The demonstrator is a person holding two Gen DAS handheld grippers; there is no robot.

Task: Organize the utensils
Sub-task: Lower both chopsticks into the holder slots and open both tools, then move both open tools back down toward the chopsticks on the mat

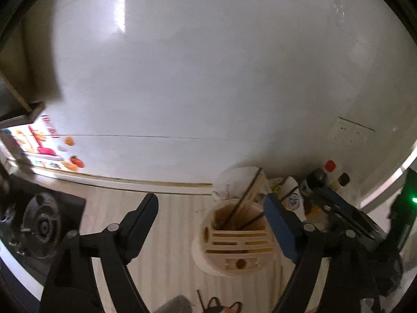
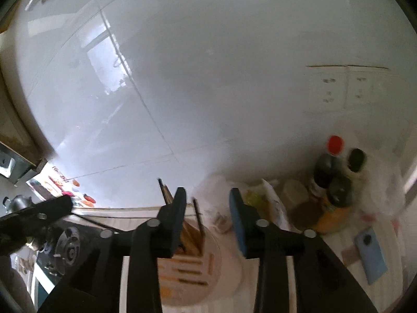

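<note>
Your left hand-held gripper (image 1: pixel 209 215) stood wide open with nothing between its jaws, and your right hand-held gripper (image 2: pixel 208 206) was partly open, also empty. Just beyond the fingers, on the pale striped bench (image 1: pixel 172 208), sat the round cream utensil holder (image 1: pixel 234 237). Its near half was a slotted block; its far half was an open well that held several dark chopsticks (image 1: pixel 247 193), which leaned out over the rim toward the wall. Right of the holder crowded a white cup (image 1: pixel 292 195) and dark bottles (image 2: pixel 336 182), one with a red cap (image 2: pixel 335 144). A blue phone (image 2: pixel 371 254) lay flat on the bench at the far right. Left of the holder the bench was bare as far as the black stove burner (image 1: pixel 43 225). Behind it all rose the white tiled wall (image 1: pixel 208 78).
</note>
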